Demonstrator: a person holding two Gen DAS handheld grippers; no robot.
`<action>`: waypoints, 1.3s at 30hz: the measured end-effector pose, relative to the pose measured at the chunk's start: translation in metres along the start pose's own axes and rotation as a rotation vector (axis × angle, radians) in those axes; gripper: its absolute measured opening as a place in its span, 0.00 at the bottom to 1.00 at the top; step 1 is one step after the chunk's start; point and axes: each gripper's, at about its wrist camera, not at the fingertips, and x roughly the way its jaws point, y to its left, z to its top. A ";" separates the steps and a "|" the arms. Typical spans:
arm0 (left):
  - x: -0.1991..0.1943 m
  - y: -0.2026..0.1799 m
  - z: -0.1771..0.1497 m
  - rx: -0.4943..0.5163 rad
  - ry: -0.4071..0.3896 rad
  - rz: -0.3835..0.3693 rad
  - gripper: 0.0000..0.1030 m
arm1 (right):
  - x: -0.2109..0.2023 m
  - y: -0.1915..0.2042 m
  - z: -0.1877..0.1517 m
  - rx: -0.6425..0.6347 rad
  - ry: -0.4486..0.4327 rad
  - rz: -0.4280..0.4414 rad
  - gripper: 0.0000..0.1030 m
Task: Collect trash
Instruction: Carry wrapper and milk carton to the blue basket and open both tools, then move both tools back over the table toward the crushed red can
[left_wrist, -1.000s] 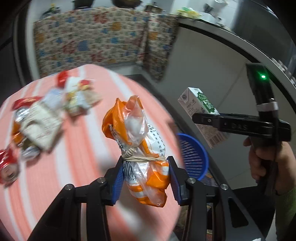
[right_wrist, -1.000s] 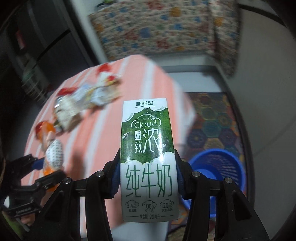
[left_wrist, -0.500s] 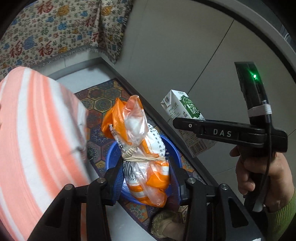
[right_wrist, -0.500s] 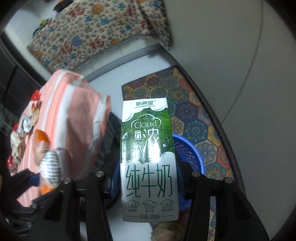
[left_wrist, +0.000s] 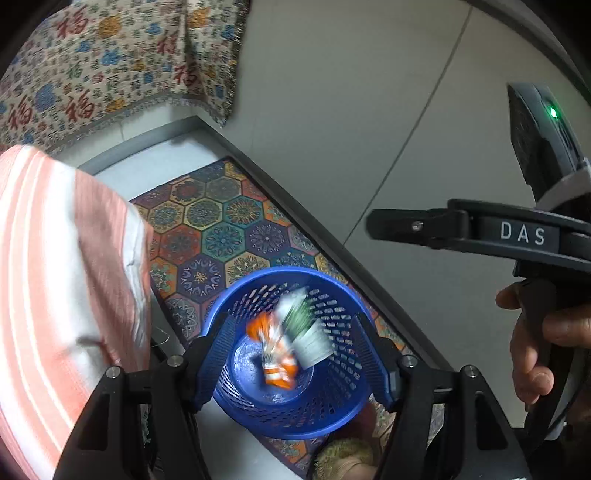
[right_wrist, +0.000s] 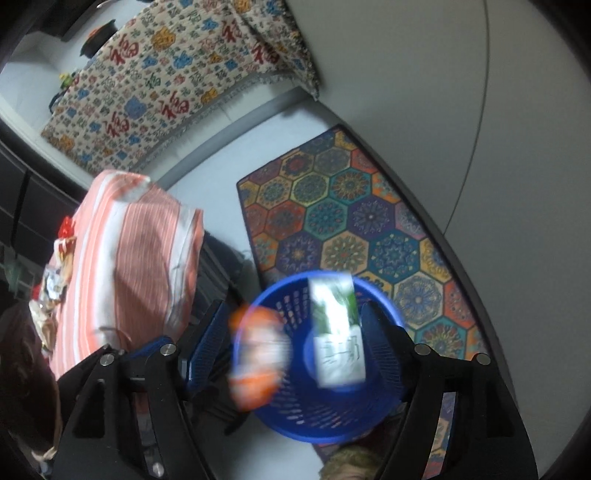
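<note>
Now both grippers point steeply down over a blue basket (left_wrist: 334, 413) that stands on the floor, partly on a hexagon-patterned rug (left_wrist: 221, 236). The left gripper (left_wrist: 293, 363) has just been opening its jaws; they stand apart, with nothing pressed between the blue pads, and the orange-and-white snack bag (left_wrist: 275, 356) shows blurred below them inside the basket. The right gripper (right_wrist: 291, 341) has likewise just been opening; its jaws are spread wide and clamp nothing, and the green-and-white milk carton (right_wrist: 336, 332) shows blurred between and below them, within the basket's rim. In the right wrist view the snack bag (right_wrist: 258, 362) appears as a blur at the basket's (right_wrist: 325, 417) left rim, just beside the carton. In the left wrist view the carton (left_wrist: 304, 332) lies just right of the bag, the two touching or nearly so. A hand (left_wrist: 539, 347) grips the handle of the right gripper at the right edge. A table with an orange-and-white striped cloth (right_wrist: 129, 266) stands to the left of the basket, with more wrappers (right_wrist: 51, 291) lying on its far part
</note>
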 end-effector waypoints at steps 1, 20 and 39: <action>-0.008 0.001 -0.002 -0.006 -0.018 -0.004 0.65 | -0.005 0.001 0.000 -0.006 -0.015 -0.012 0.77; -0.186 0.122 -0.145 -0.166 -0.134 0.312 0.65 | -0.052 0.178 -0.063 -0.480 -0.261 0.077 0.95; -0.287 0.273 -0.259 -0.361 -0.136 0.514 0.75 | 0.040 0.355 -0.189 -0.897 0.004 0.215 0.95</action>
